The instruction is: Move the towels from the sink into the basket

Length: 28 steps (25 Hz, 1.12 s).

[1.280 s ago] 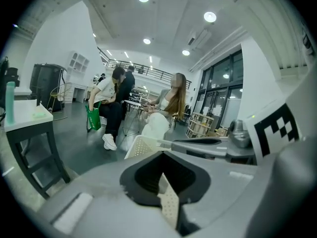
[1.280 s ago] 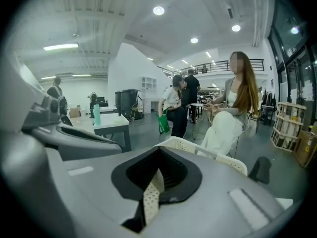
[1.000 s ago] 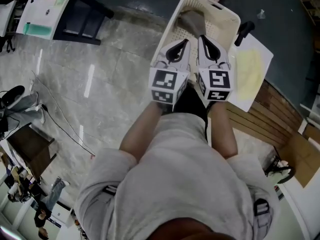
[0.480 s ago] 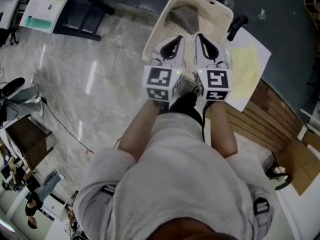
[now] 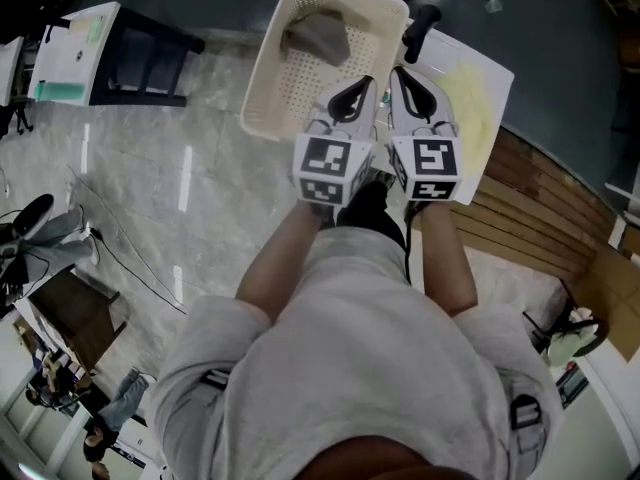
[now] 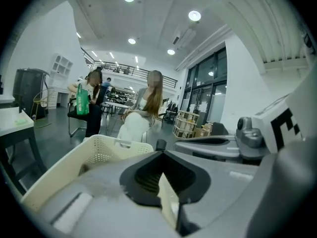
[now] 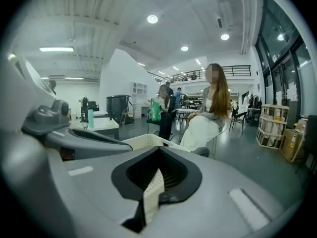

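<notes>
Where the towel is: one grey-brown towel (image 5: 318, 36) lies crumpled and soft in the far end of the basket. I see no sink and no other towel from here.
Basket (image 5: 262, 86): cream plastic, a long box with little holes all over. It sits low with its open side up, so things are easy to drop in.
Left gripper (image 5: 360, 88): its claw is pressed together and pinches nothing. It hangs over the near corner of the basket.
Right gripper (image 5: 408, 80): its claw is pressed together too, with nothing in it. It is held just beside the left one.
Why they are held so: I think this towel is done, and both claws are free for the next one.
How the grippers look: smooth grey shells, a black rubbery ring round each claw, and a black-and-white cube at the back.
Around them: a flat white board (image 5: 478, 88) with a pale yellow patch lies just beside the basket, then brown wooden slats (image 5: 530, 213) and a shiny grey stone floor (image 5: 170, 178).
</notes>
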### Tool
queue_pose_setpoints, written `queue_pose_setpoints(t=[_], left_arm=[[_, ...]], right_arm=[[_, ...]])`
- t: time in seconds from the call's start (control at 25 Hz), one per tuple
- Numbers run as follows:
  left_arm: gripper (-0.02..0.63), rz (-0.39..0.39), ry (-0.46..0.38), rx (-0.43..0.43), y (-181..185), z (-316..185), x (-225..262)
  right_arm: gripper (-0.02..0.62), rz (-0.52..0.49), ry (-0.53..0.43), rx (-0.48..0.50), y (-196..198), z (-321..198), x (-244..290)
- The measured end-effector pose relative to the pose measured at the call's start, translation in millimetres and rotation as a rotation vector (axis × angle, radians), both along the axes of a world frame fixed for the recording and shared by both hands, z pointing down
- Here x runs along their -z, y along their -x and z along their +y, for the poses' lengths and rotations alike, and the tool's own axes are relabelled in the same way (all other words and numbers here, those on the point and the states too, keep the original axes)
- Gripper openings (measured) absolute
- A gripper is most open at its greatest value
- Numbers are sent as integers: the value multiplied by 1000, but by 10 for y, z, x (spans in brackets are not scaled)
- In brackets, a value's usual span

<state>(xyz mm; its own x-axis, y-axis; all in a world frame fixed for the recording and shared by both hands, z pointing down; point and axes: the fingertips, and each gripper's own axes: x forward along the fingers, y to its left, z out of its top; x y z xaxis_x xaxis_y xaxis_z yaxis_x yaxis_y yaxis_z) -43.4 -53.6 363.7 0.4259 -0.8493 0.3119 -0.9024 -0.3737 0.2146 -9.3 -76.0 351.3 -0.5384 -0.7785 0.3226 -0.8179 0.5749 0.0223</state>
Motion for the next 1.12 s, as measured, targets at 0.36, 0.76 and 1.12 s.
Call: queue_pose_setpoints(t=[0.36,0.76,1.12], left_arm=[[20,9,13,-170,-908,-146,-67],[20,21,42,-308,-1768,-144,-190],[20,12,100,-343,-2217,-103,-487]], right_arm=[[5,13,14,-164,-924,-71,-76],[5,25,43,-322,-1861,-7,-192],[5,16,112,-377,-2382,34,-537]])
